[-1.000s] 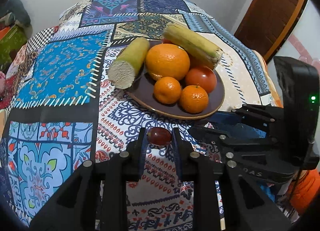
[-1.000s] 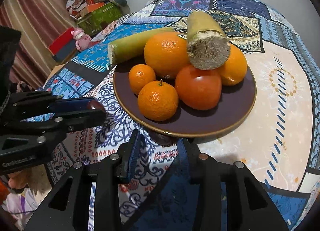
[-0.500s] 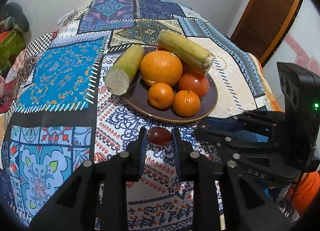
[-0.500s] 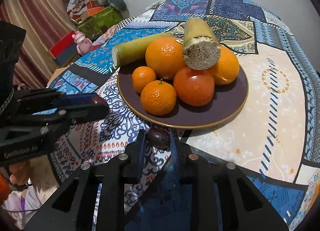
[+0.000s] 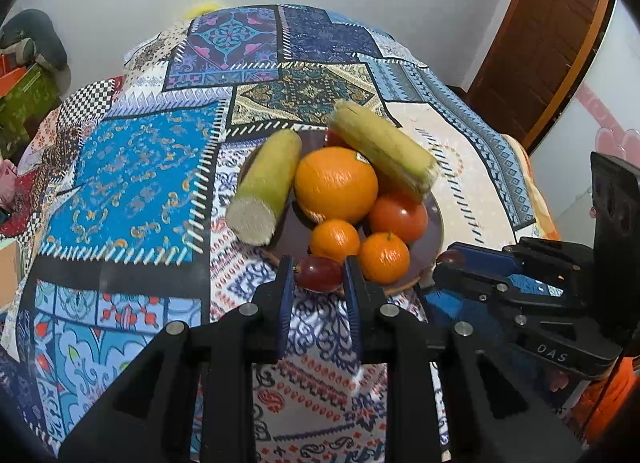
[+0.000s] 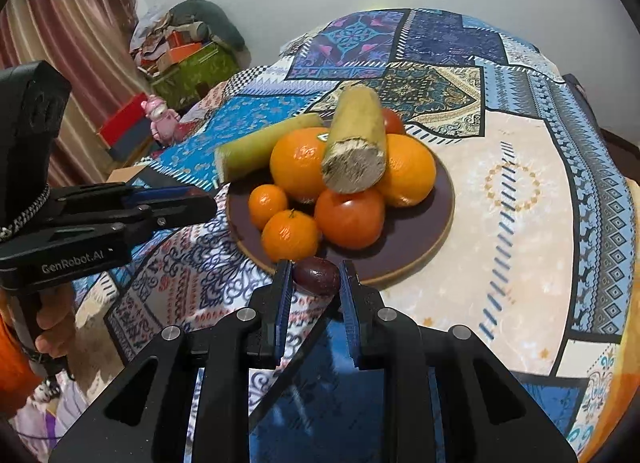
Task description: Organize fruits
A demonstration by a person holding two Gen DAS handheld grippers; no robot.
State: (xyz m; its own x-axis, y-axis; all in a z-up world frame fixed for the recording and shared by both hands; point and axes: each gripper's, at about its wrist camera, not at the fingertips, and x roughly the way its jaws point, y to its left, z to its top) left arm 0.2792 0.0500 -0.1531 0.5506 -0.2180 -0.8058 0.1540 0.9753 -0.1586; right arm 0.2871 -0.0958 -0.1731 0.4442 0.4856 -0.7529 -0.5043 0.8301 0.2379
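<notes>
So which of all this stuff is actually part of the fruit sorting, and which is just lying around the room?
Part of the job:
- red grape in the left gripper
- dark grape in the right gripper
- brown plate with oranges, mandarins, tomatoes, sugarcane pieces

Just lying about:
- pink toy
- green box
- curtain

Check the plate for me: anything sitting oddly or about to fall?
Yes. One cut cane piece lies propped on top of the oranges, and the other cane piece overhangs the plate rim. Nothing has spilled.
</notes>
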